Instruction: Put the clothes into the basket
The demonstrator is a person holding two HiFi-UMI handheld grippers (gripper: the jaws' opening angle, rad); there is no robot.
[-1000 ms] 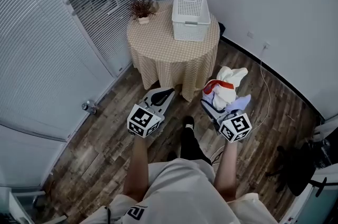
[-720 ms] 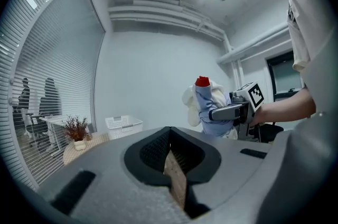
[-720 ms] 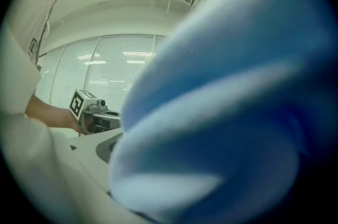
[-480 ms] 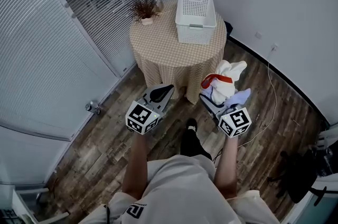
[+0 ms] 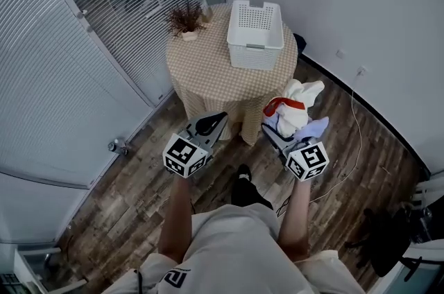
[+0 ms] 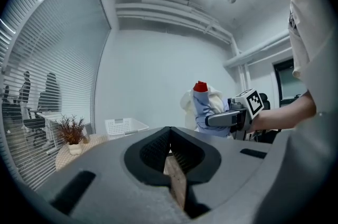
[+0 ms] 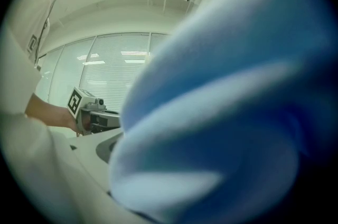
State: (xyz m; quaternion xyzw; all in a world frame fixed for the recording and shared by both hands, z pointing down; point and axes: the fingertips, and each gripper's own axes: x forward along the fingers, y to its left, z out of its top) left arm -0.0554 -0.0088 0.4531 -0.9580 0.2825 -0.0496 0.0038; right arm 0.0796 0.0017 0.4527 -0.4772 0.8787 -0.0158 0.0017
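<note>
The white slatted basket (image 5: 255, 23) stands on a round table (image 5: 222, 74) with a checked cloth, ahead of me. My right gripper (image 5: 276, 132) is shut on a bundle of clothes (image 5: 297, 109): white, pale blue and a red piece. It hangs in the air beside the table's near right edge. In the right gripper view blue cloth (image 7: 227, 112) fills most of the picture. My left gripper (image 5: 214, 123) is shut and holds nothing, level in front of the table. Its view shows the basket (image 6: 122, 126) far off and the bundle (image 6: 203, 104) to the right.
A small potted plant (image 5: 184, 19) sits on the table left of the basket. A glass wall with blinds (image 5: 83, 78) runs along the left, a white wall behind. A cable (image 5: 355, 130) trails on the wood floor at right. A dark chair base (image 5: 388, 234) lies at bottom right.
Both grippers have moved toward the table, and the right one still carries the bundle. Neither gripper's jaws have changed.
</note>
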